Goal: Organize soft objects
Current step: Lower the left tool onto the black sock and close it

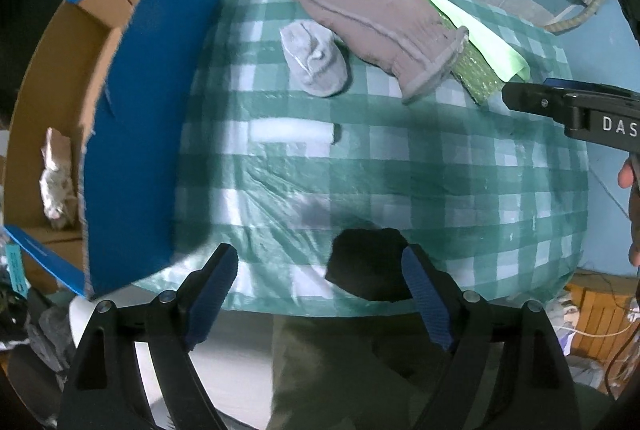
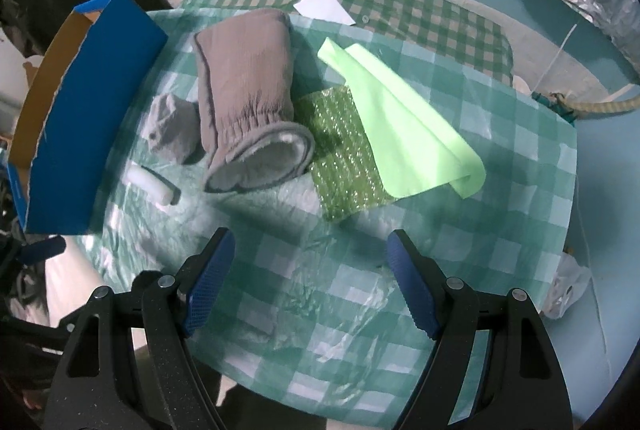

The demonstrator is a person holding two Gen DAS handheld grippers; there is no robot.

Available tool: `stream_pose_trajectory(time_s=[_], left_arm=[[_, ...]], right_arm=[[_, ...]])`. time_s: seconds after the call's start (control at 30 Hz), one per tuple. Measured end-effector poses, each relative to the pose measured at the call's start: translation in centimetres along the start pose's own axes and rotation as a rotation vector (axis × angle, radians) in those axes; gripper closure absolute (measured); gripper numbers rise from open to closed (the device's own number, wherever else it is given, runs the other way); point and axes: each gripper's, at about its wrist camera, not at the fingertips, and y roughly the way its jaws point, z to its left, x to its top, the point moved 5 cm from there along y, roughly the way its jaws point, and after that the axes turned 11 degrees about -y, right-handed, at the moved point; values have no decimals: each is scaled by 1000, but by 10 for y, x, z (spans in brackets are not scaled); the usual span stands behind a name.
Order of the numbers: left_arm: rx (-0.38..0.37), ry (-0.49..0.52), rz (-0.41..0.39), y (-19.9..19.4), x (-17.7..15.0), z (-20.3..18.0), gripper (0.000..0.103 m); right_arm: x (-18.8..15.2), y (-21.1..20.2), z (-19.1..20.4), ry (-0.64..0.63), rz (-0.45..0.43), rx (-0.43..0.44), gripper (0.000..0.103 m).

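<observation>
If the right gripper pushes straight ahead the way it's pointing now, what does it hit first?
Probably the green bubble wrap. The right gripper hangs open over bare checkered tablecloth, and the wrap's near edge lies ahead between its jaws, beside the grey fleece pouch. Depth is uncertain; it may meet the cloth first.

Grey fleece-lined pouch [image 2: 246, 98] lies on its side ahead of the right claw [image 2: 308, 282], open mouth toward it. Small grey bootie [image 2: 172, 130] just left of the pouch. White foam roll [image 2: 154, 186] nearer, left. Light green cloth [image 2: 404, 126] ahead-right, partly overlapping green bubble wrap [image 2: 344, 158].
</observation>
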Motion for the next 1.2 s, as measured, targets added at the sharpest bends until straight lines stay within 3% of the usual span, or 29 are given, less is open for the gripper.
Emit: stream_pose_trajectory(time_s=[0.6,0.9,1.0,1.07,1.2], left_arm=[[39,-58,59,55,-28,-19,18],[21,-47,79,75,-35,-20,18],[16,-27,80,80,-40,-22,30],[17,-21,85,84,-41,-27,49],[31,-13,76,85,-38,-28,55]], right_arm=[[-10,4,-4,-30,3,0,24],[-15,1,-16,-32,-2,-22,24],[-13,0,-21,-27,-7,-33,24],[-10,0,-26,-20,-7,-40,24],[-4,0,-34,-16,-13,-52,24]])
